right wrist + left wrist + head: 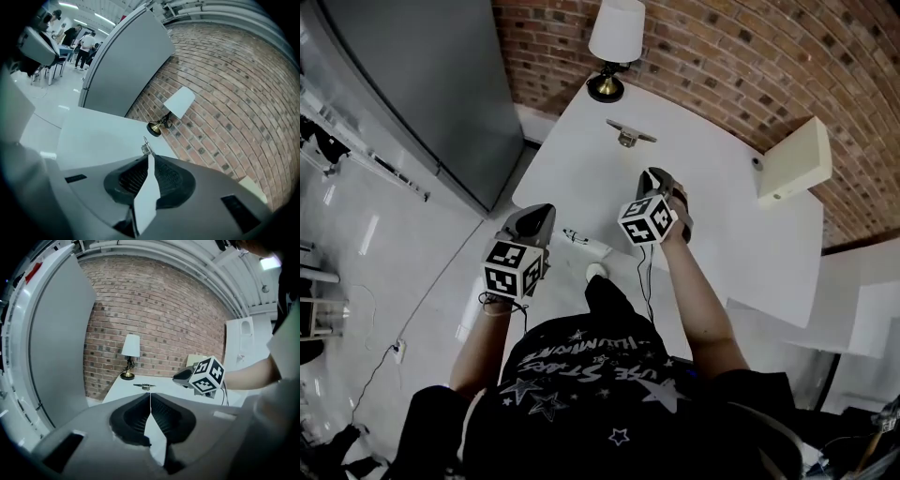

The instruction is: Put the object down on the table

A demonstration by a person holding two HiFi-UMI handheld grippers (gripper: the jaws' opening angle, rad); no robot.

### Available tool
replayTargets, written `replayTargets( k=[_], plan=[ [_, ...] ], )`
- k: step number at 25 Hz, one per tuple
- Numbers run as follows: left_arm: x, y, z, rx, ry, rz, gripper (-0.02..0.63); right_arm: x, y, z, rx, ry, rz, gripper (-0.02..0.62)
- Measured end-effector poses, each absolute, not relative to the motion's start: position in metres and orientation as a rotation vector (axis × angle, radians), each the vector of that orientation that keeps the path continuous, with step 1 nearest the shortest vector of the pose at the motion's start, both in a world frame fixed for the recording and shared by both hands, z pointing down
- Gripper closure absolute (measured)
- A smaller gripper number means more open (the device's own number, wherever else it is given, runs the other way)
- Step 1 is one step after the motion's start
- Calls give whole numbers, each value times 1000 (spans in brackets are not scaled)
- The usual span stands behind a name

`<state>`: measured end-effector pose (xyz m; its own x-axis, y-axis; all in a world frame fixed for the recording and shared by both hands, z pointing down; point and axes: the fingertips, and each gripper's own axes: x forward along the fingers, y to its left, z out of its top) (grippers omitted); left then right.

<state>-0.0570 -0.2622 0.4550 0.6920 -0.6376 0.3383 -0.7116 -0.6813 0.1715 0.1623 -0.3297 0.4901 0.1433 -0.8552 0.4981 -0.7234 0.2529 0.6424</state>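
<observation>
A small metal object [628,134], a flat bar on a short base, rests on the white table [581,159] in front of the lamp. It also shows in the left gripper view as the metal object [144,386], and in the right gripper view as the metal object [147,147] just past the jaw tips. My right gripper [656,175] hovers over the table's middle, short of the object, shut and empty. My left gripper [541,212] is at the table's near left edge, also shut with nothing in it. Each gripper's own view, left gripper [150,395] and right gripper [149,157], shows its jaw tips touching.
A white-shaded lamp [614,42] with a brass base stands at the table's far corner by the brick wall [741,56]. A cream box [792,159] sits at the table's right edge. A grey partition [431,84] stands to the left. A small white item [584,240] lies by the near edge.
</observation>
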Motion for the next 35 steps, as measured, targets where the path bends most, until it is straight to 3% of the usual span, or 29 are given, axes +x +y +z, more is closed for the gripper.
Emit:
replayTargets(
  k=[14, 35],
  plan=[
    [-75, -132, 480, 2667, -796, 395, 584, 151, -133, 482, 1813, -1537, 50, 591],
    [13, -48, 465, 2760, -711, 455, 584, 232, 9, 469, 2053, -1607, 314, 594]
  ],
)
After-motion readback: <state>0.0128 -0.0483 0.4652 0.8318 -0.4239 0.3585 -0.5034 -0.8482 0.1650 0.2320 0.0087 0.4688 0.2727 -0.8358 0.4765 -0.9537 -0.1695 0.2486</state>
